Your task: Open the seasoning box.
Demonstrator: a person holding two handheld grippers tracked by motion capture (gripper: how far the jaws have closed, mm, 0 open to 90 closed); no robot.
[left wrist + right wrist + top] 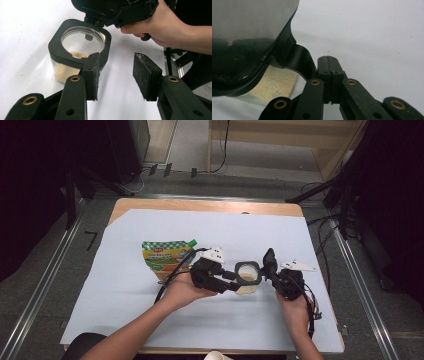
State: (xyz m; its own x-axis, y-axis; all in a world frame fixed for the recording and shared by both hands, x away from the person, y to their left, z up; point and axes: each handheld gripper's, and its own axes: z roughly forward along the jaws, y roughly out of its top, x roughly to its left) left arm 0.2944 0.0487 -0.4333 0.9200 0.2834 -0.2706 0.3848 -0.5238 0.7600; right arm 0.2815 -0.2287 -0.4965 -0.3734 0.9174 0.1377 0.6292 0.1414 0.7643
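Note:
A small clear container (248, 278) with a black square rim (55, 47) stands mid-table on the white sheet and holds beige powder (62, 71). Its black hinged lid (270, 258) is flipped up on the right side. My left gripper (233, 282) is open just beside the container; in the left gripper view (115, 63) one pad (91, 72) sits against the rim and nothing lies between the pads. My right gripper (270, 268) is shut, its pads pressed together (327, 58). The lid (249, 25) looms at its left, with the lid's black tab (302, 58) touching the outside of one jaw.
A green and yellow sauce pouch (165, 257) with a green cap lies flat behind the left hand. The white sheet (200, 325) covers most of the wooden table (200, 205). A pale cup rim (218, 356) shows at the near edge.

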